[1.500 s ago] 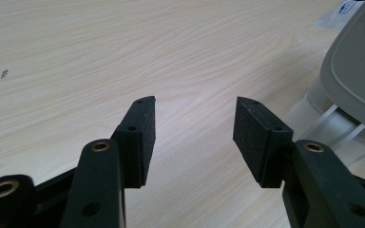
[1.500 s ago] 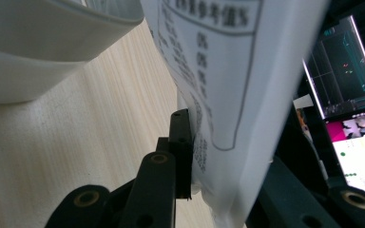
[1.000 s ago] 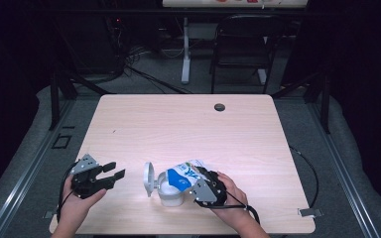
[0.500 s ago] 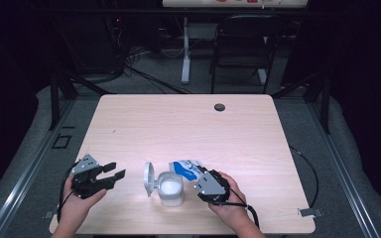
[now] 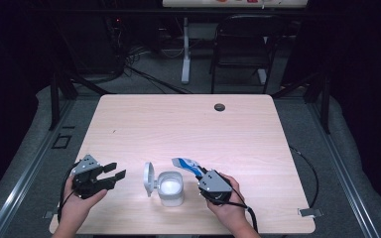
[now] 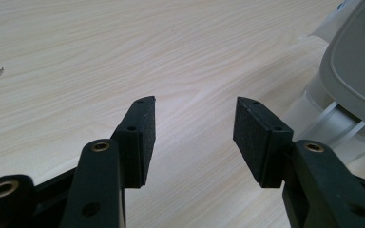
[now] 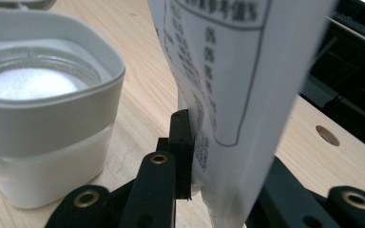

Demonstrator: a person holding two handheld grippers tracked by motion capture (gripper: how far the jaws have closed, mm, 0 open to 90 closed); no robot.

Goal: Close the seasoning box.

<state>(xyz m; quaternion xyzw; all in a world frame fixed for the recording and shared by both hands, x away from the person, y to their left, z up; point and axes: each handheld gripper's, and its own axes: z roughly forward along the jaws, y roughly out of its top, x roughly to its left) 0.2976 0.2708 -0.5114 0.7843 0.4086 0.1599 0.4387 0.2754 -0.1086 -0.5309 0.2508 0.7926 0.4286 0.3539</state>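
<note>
Jaws on my right gripper (image 5: 202,174) pinch the white-and-blue pouch (image 5: 187,165), held tilted just right of the open white jar (image 5: 170,188) of white powder, probably not touching it. Left gripper (image 5: 113,174) hangs open and empty over the table (image 5: 178,124), near the jar's flipped lid (image 5: 149,178).

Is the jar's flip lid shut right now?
No: in the high view the lid stands swung up at the left side of the jar, whose mouth shows white powder inside.
</note>
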